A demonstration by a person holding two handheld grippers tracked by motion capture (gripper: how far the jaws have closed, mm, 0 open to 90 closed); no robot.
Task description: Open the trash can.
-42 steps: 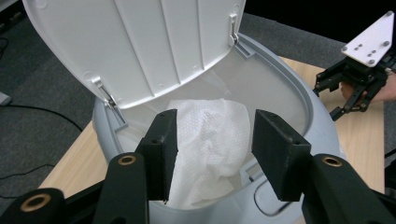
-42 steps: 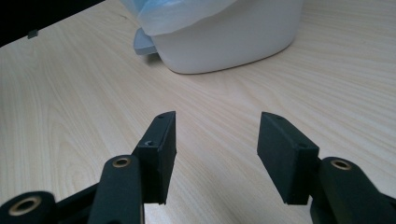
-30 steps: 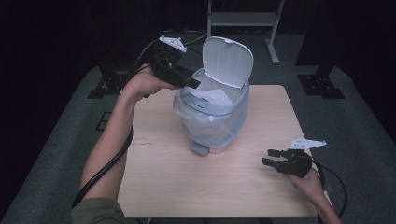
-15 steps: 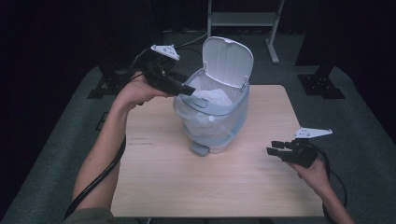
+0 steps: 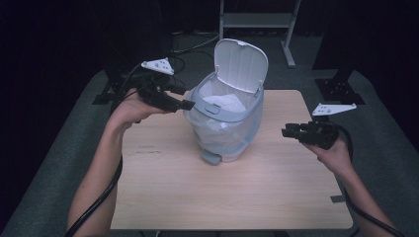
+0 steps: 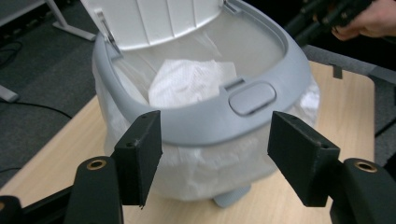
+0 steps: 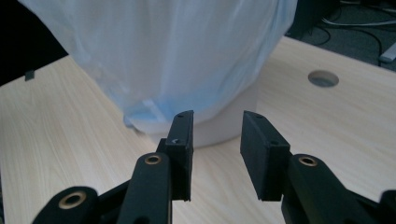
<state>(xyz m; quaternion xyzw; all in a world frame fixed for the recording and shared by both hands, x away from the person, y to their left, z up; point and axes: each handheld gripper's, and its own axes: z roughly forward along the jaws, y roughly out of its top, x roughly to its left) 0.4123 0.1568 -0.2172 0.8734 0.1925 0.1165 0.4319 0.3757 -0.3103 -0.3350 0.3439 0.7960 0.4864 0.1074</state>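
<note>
The left gripper has its fingers spread wide with nothing between them, hovering just short of the grey rim of a small bin. In the left gripper view the two black fingers frame the front of that rim, where an oval grey push button sits. In the high view the left gripper points at the bin's upper left side, very close to the rim; whether it touches cannot be told.

The right gripper has its fingers parted by a narrow gap and holds nothing. In the right gripper view they aim at the lower part of the bin, where the translucent bag hangs down over the pale base. In the high view the right gripper is held above the surface, off to the right of the bin and apart from it.

The bin stands near the middle of the light wooden surface, toward its far half. Its white lid is hinged up and stands open at the back. The bag lines the bin and spills over the outside below the rim. Inside lies a crumpled white paper. A grey pedal sticks out at the base on the near side. A round hole shows in the surface beyond the bin in the right gripper view.
</note>
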